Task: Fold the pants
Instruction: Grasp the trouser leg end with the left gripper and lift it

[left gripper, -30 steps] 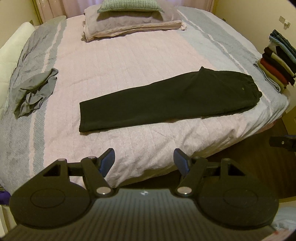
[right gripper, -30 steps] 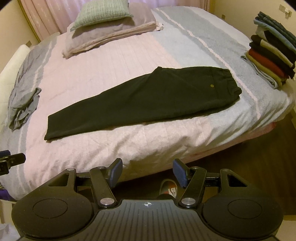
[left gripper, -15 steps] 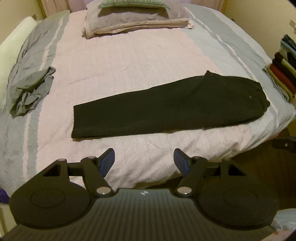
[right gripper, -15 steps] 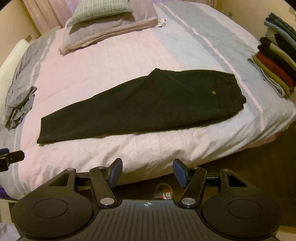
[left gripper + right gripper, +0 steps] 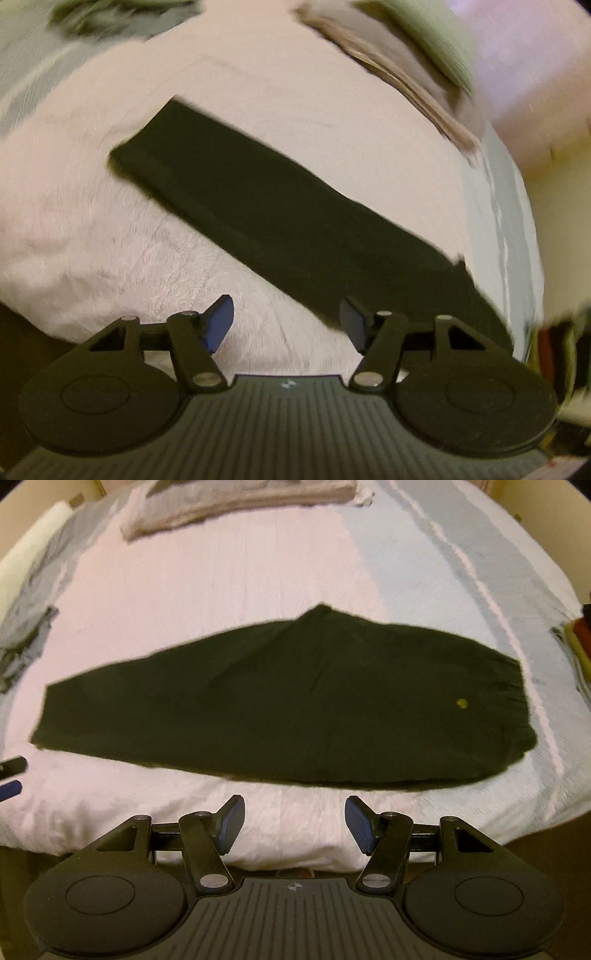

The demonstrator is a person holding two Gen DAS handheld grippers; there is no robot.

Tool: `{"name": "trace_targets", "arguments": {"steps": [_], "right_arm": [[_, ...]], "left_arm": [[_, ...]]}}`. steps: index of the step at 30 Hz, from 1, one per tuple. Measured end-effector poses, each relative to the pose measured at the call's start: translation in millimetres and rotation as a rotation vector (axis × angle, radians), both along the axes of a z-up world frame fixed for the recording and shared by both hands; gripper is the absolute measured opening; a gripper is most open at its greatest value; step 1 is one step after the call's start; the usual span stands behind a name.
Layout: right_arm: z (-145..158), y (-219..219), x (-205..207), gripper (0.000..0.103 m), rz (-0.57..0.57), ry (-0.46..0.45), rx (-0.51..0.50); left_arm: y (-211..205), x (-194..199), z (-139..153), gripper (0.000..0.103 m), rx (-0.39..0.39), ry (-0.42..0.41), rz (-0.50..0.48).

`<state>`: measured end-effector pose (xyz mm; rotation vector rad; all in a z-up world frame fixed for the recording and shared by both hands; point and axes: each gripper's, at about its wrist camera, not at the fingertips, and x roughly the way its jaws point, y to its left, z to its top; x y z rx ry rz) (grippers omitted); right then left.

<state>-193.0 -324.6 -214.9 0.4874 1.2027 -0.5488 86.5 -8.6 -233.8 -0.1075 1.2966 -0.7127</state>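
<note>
Black pants [image 5: 295, 698] lie flat on the bed, folded in half lengthwise, with the waistband and a small brass button [image 5: 461, 702] at the right and the cuffs at the left. In the blurred, rolled left wrist view the pants [image 5: 280, 221] run diagonally from upper left to lower right. My left gripper [image 5: 286, 319] hovers over the bedspread at the pants' near edge; its jaws are closing with nothing between them. My right gripper [image 5: 294, 821] is open and empty, just short of the near edge of the pants. The left gripper's fingertips [image 5: 11, 775] show at the far left.
The bed [image 5: 258, 576] has a pink and grey quilted spread. Stacked pillows [image 5: 240, 502] lie at the head. A crumpled grey garment [image 5: 22, 635] sits at the left edge. A pile of folded clothes [image 5: 580, 638] rests at the right edge.
Both grippers have dropped closer to the bed and the pants. The left view has rolled, so the pants now run diagonally. The left jaws stand slightly narrower.
</note>
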Motion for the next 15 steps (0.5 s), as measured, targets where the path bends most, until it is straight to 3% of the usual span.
{"name": "trace_targets", "arguments": {"steps": [7, 11, 15], "right_arm": [[-62, 0, 27, 0.058, -0.068, -0.066, 0.025], [-82, 30, 58, 0.057, -0.018, -0.095, -0.046], [-100, 63, 89, 0.058, 0.034, -0.122, -0.057]], "left_arm": [[6, 49, -71, 0.058, -0.071, 0.061, 0.180], [11, 74, -98, 0.059, -0.107, 0.063, 0.221], [21, 98, -128, 0.060, -0.153, 0.129, 0.268]]}}
